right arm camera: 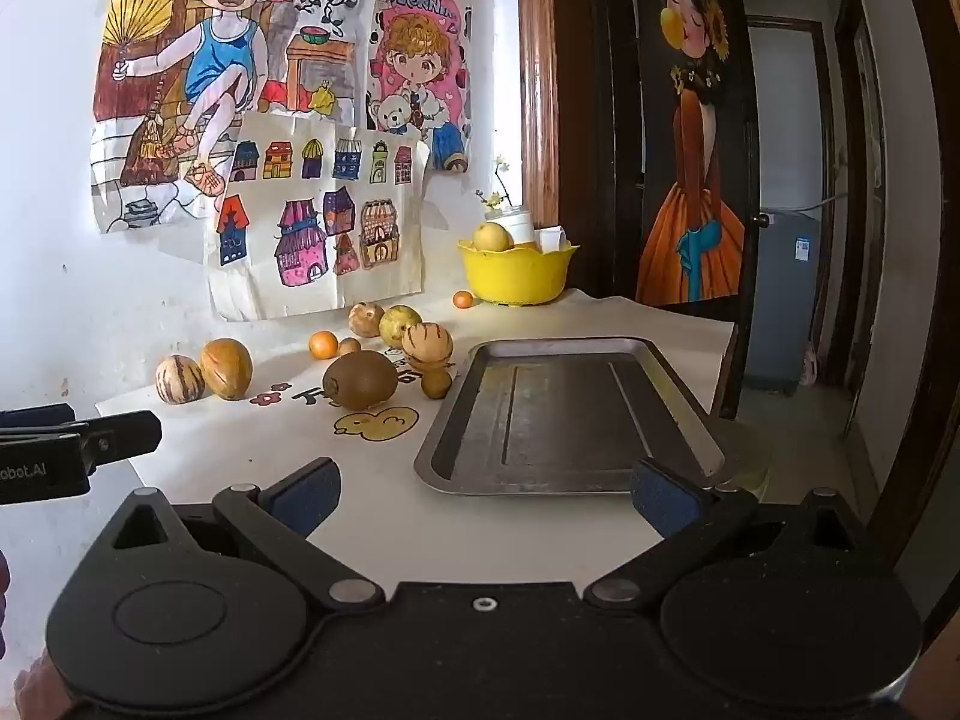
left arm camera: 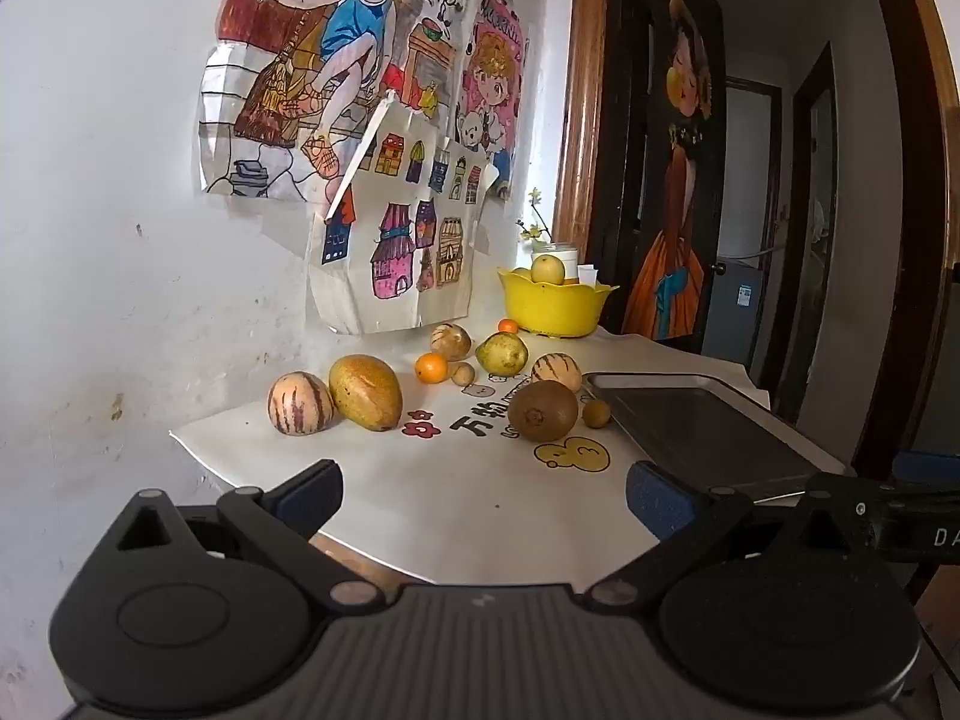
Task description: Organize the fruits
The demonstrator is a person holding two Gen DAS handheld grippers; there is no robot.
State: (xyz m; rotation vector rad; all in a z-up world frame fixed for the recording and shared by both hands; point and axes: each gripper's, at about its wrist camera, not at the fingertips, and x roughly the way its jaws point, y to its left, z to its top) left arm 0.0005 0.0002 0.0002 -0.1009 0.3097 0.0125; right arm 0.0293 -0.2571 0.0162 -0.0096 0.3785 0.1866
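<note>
Above the table's near edge (left arm camera: 480, 516), both tools (left arm camera: 483, 495) (right arm camera: 483, 495) hover level, spread.

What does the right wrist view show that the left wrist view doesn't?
Only the right wrist view shows the whole metal tray with its empty floor, plus the left hand-held gripper seen from the side at the left edge. Only the left wrist view shows that gripper's open fingers head-on. Both share the kiwi, the loose fruit by the wall, and the yellow bowl.
</note>
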